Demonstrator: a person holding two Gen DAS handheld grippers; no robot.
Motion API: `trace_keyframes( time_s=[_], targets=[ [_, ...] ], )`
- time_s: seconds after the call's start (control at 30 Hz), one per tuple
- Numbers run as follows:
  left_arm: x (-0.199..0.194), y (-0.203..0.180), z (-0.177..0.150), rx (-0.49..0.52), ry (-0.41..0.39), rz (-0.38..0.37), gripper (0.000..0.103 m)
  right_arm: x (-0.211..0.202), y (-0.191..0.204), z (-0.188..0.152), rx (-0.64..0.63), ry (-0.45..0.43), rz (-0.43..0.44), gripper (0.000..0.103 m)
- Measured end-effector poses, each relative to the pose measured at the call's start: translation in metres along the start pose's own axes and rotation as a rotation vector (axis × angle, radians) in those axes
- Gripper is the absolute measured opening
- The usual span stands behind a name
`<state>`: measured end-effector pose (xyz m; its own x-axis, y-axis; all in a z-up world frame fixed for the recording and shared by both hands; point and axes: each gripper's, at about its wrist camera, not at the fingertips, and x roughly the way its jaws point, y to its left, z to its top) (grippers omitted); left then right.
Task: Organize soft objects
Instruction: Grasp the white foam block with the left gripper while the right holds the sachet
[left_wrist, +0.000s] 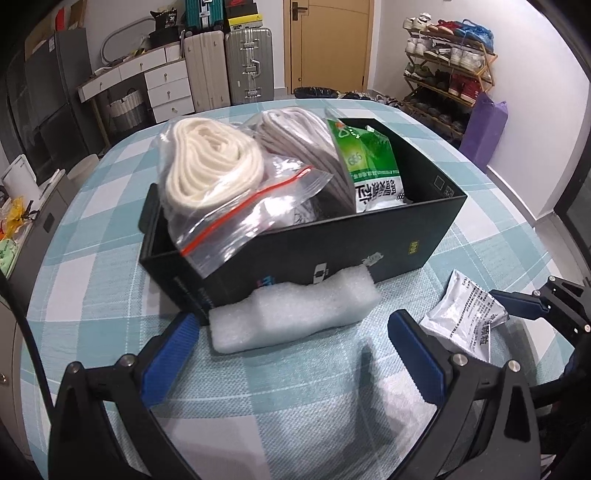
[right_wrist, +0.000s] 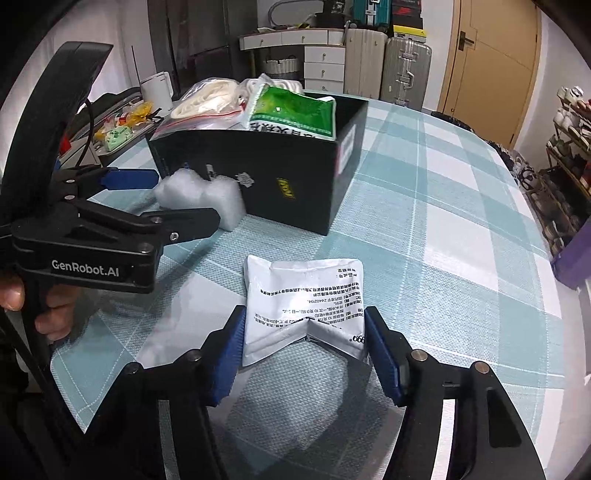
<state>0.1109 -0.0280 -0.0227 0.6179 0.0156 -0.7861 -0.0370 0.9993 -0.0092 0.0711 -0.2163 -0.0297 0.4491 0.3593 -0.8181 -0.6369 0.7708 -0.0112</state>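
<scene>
The right gripper (right_wrist: 304, 341) is squeezing the white pouch (right_wrist: 304, 299) lying on the table (right_wrist: 443, 240). The left gripper (left_wrist: 291, 339) is standing wide apart, empty, near the foam (left_wrist: 295, 317) beside the box (left_wrist: 332, 243).

Counter (left_wrist: 92, 236) cloth: teal/white plaid. Box (left_wrist: 332, 243) black, small yellow label on its side. In the box: cream roll (left_wrist: 210, 166) in a clear zip bag (left_wrist: 251, 221) with red seal strip, grey roll (left_wrist: 295, 136), green/white pouch (left_wrist: 369, 162). Foam block (left_wrist: 291, 317) white. Pouch (right_wrist: 303, 306) on the counter white with black print. Left gripper (left_wrist: 291, 343) and right gripper (right_wrist: 304, 354): black bodies, blue pads.
</scene>
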Motion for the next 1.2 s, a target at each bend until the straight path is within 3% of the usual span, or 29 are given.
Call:
trace_keyframes(
  time_s=[0.2, 0.27, 0.6, 1.0, 1.2],
  targets=[
    [0.007, -0.004, 0.005, -0.004, 0.02, 0.021, 0.1, 0.0, 0.0, 0.0, 0.002, -0.003, 0.001, 0.063],
    [0.008, -0.004, 0.004, -0.002, 0.025, 0.028, 0.09, -0.001, 0.0, -0.001, 0.002, -0.005, 0.001, 0.063],
    [-0.004, -0.001, -0.004, 0.015, 0.008, 0.005, 0.089, -0.002, 0.0, -0.001, 0.002, -0.007, -0.001, 0.062],
    [-0.047, 0.022, -0.013, 0.02, -0.09, 0.022, 0.089, -0.009, -0.003, 0.0, -0.002, -0.033, 0.012, 0.046],
    [-0.059, 0.03, -0.013, 0.009, -0.122, 0.026, 0.089, -0.017, -0.004, 0.001, 0.007, -0.055, 0.024, 0.043]
  ],
)
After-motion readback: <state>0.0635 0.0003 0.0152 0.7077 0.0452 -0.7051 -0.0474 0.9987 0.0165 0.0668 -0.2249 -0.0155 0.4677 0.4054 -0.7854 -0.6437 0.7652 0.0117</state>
